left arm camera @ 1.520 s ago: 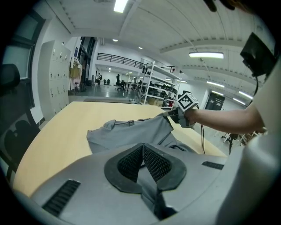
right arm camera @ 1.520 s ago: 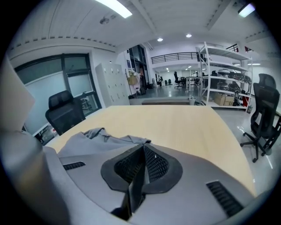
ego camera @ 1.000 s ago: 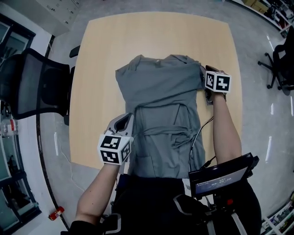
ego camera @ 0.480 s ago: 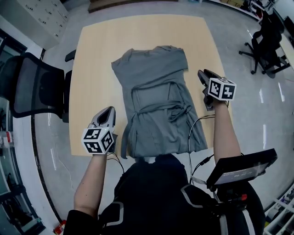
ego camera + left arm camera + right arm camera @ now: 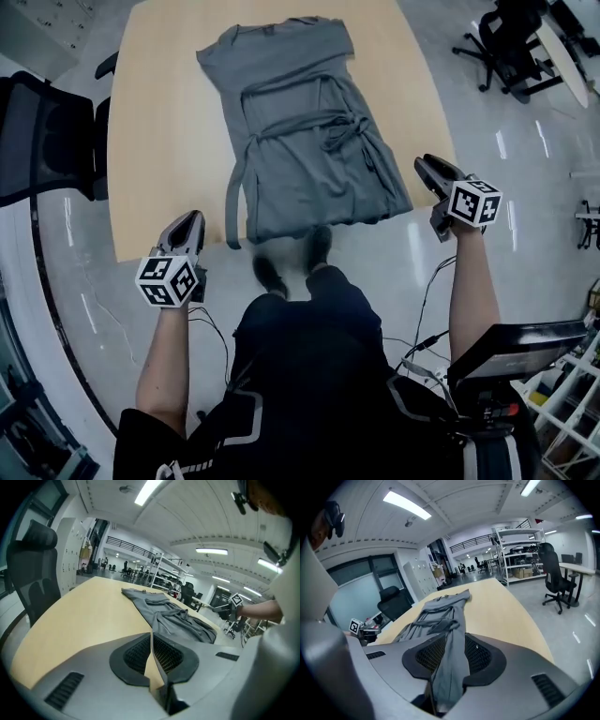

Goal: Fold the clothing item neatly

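Folding is looking half done: garment point(image 5: 300, 141) is lying narrowed on desk point(image 5: 150, 141), crosswise folds probably remaining. Left gripper point(image 5: 190, 220) is keeping its jaws closed and empty; right gripper point(image 5: 428, 166), its jaws just opened, is gripping nothing.

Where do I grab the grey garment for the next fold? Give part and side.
Grip the garment by its left hem corner and right hem corner, coming from the near table edge. It lies flat and lengthwise, collar far, hem at that edge, so they are probably easiest to pinch and carry toward the collar.
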`<action>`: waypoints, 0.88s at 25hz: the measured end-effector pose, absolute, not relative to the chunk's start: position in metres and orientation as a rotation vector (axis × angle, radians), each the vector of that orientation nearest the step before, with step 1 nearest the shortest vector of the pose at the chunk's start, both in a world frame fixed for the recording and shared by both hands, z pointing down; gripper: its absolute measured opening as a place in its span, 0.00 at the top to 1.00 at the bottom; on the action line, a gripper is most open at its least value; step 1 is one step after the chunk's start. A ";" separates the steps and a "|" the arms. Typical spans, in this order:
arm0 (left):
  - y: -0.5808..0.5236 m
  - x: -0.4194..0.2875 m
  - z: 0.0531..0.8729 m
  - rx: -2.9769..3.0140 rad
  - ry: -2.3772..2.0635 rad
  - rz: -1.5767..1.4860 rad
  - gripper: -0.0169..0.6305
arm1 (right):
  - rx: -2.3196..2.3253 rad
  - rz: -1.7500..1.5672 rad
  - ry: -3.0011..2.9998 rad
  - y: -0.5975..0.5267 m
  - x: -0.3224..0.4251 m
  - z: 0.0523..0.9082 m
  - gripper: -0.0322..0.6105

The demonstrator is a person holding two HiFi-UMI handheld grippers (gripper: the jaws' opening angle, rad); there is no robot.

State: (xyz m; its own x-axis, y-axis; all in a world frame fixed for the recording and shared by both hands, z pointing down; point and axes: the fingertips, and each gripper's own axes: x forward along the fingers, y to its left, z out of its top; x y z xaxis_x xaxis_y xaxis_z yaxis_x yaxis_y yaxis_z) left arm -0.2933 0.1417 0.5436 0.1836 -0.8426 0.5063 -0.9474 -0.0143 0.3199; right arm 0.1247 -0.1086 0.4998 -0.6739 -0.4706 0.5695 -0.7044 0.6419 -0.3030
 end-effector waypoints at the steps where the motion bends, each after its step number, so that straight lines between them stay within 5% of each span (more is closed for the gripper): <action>1: 0.151 -0.282 0.547 1.900 -1.654 0.242 0.97 | 0.905 0.742 -2.414 -0.094 0.137 0.507 0.78; 11: 0.219 -0.177 0.610 1.902 -1.653 0.260 0.96 | 0.495 0.824 -2.384 0.003 0.216 0.618 0.69; 15: 0.235 -0.146 0.665 1.854 -1.613 0.349 0.70 | 0.360 0.812 -2.330 0.024 0.224 0.679 0.66; 22: 0.223 -0.133 0.767 1.842 -1.527 0.481 0.54 | 0.316 0.685 -2.311 0.017 0.218 0.766 0.56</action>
State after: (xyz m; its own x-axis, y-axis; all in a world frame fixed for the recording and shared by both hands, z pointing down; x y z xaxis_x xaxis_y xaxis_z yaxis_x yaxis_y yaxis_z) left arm -0.1335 0.2234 0.7667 0.2406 -0.7060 0.6661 -0.9603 -0.0733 0.2691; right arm 0.2178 0.0172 0.7661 -0.7286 -0.0336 0.6842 -0.4009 0.8308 -0.3862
